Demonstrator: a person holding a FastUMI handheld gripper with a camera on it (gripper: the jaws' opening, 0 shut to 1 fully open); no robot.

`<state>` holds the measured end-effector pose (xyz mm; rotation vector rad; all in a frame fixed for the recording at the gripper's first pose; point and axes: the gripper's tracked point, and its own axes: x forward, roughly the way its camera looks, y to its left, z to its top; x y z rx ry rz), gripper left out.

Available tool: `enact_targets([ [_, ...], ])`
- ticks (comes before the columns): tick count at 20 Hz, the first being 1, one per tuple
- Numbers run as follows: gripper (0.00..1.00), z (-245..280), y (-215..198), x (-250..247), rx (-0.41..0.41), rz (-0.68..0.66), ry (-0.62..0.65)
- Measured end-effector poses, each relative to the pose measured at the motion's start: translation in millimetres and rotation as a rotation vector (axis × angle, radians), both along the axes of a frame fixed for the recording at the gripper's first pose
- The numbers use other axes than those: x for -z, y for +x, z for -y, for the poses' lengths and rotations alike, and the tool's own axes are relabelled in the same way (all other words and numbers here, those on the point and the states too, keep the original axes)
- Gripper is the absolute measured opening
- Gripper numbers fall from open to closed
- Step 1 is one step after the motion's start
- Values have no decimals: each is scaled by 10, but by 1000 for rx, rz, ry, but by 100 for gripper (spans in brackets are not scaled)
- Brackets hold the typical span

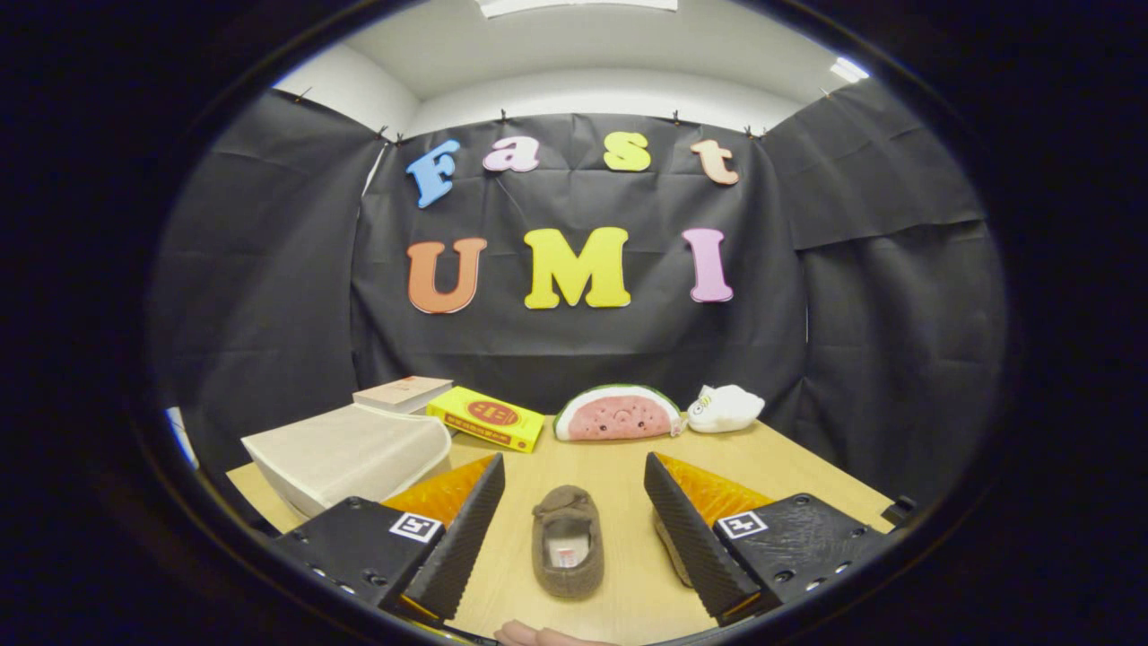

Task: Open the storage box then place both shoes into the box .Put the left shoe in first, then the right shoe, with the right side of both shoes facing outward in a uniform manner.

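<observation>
**Claw wide apart over shoe, storage box lid status unclear – open box first**

Landmark = the brown shoe (pixel 567 541). Near to far from there.

Nearest: a bit of a hand (pixel 538 635) shows just behind the shoe's heel, at the table (pixel 807 467) edge. The claw (pixel 574 525) has its fingers spread wide, nothing held, and the shoe lies between them, touching neither, toe pointing away. A second brown shape peeks out from under the right finger, right of the shoe; likely the other shoe, mostly hidden, can't confirm.

Left and slightly beyond the shoe: the pale storage box (pixel 350 453), tilted in view. Can't tell if its lid is shut or partly up.

Further beyond the shoe: a tan book (pixel 404 392) behind the box, a yellow box (pixel 489 418), a watermelon plush (pixel 619 414), a white plush (pixel 725 408), all along the far table edge.

Judgement: step in hand is opening the box, not grabbing yet. To do it well, swing left from the shoe, approach the box's front lip squarely, pinch only the lid edge, lift until it stays open. Then confirm which shoe is the left one before picking; the centred shoe may not be it. Grip across the shoe's middle so its right side ends up facing outward.
</observation>
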<state>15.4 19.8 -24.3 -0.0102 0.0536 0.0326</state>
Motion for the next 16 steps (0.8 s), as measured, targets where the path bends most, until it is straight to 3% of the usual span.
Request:
enact_targets([
  [9, 95, -259, 317, 162, -27, -49, -24],
  [16, 95, -923, 707, 400, -254, -138, 110],
])
